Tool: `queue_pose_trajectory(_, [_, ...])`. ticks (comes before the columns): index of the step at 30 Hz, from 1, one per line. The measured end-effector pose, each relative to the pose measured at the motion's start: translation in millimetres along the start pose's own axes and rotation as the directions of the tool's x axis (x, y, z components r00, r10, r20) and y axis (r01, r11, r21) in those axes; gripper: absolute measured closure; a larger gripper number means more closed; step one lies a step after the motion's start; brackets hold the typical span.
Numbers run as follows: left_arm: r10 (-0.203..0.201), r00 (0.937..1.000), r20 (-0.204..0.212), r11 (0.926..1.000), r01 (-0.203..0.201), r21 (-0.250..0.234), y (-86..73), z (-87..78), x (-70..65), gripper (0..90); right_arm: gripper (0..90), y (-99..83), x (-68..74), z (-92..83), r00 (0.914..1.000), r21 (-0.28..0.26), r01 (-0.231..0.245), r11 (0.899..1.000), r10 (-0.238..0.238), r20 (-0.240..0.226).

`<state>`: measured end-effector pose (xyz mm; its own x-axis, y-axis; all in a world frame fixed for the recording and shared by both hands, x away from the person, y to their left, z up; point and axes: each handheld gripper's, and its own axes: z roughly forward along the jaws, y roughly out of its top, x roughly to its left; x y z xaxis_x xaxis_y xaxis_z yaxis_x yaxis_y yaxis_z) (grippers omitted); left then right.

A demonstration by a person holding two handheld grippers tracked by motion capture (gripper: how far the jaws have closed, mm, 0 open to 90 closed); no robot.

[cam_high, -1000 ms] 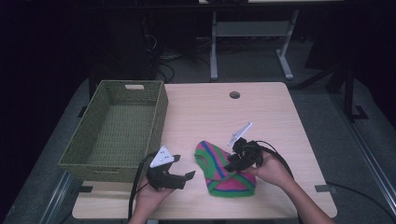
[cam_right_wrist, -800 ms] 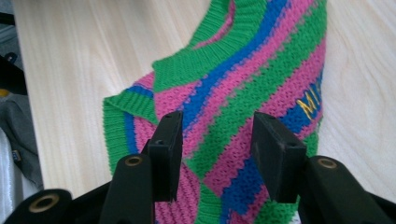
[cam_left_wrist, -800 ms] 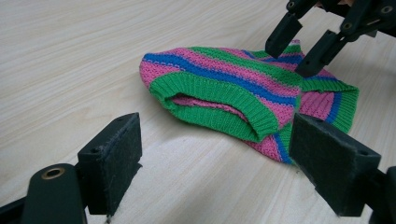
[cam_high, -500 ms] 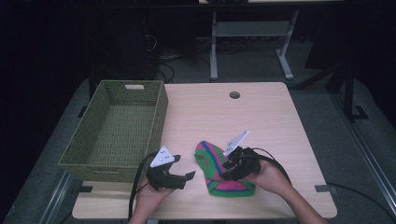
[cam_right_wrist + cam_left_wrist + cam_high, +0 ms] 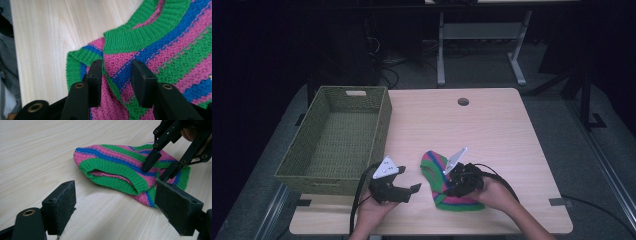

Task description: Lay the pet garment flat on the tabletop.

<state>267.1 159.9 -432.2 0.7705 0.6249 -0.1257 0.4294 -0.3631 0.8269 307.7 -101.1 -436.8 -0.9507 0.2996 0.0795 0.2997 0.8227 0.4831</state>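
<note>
A knit piece (image 5: 435, 172) striped in pink, green and blue lies flat near the table's front edge, its green ribbed opening (image 5: 112, 173) facing my left gripper. My left gripper (image 5: 411, 192) rests just left of it, open, with bare wood between its pads (image 5: 61, 205). My right gripper (image 5: 447, 187) presses down on the knit piece (image 5: 162, 50) from the right. Its jaws have closed in on a raised fold of the fabric (image 5: 116, 67). In the left gripper view the right gripper (image 5: 160, 167) stands with both tips on the stripes.
A green woven basket (image 5: 382, 125) stands empty at the left, its front corner close to my left gripper. A round cable hole (image 5: 463, 101) marks the far side of the wooden table (image 5: 497, 135). Cables trail from both grippers toward the person.
My right gripper has come down and toward the person onto the knit piece, and its jaws have narrowed on a fold. The left gripper has stayed put.
</note>
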Motion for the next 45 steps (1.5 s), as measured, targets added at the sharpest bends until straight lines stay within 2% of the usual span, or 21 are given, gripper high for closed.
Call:
queue_pose_trajectory(3, [0.001,1.0,0.0,1.0,-0.001,-0.001,0.1,0.0,-0.1,17.1,63.8,-1.4,2.3,5.3,0.9998,0.028,0.013,1.0,-0.013,0.013])
queue_pose_trajectory(12, [0.001,1.0,0.003,1.0,-0.001,-0.001,0.6,0.2,-0.8,17.1,71.5,-5.0,6.4,8.0,0.9995,0.003,0.008,1.0,-0.008,0.029])
queue_pose_trajectory(20, [0.002,1.0,0.008,1.0,-0.002,0.0,0.6,0.1,-1.3,17.1,74.7,-5.7,11.1,8.3,0.9999,-0.004,0.003,1.0,-0.003,0.015])
queue_pose_trajectory(45, [0.009,0.9998,0.015,0.9999,-0.009,0.011,0.6,1.6,-1.8,17.2,82.4,-5.5,7.8,6.0,1.0,-0.01,-0.005,1.0,0.005,-0.002])
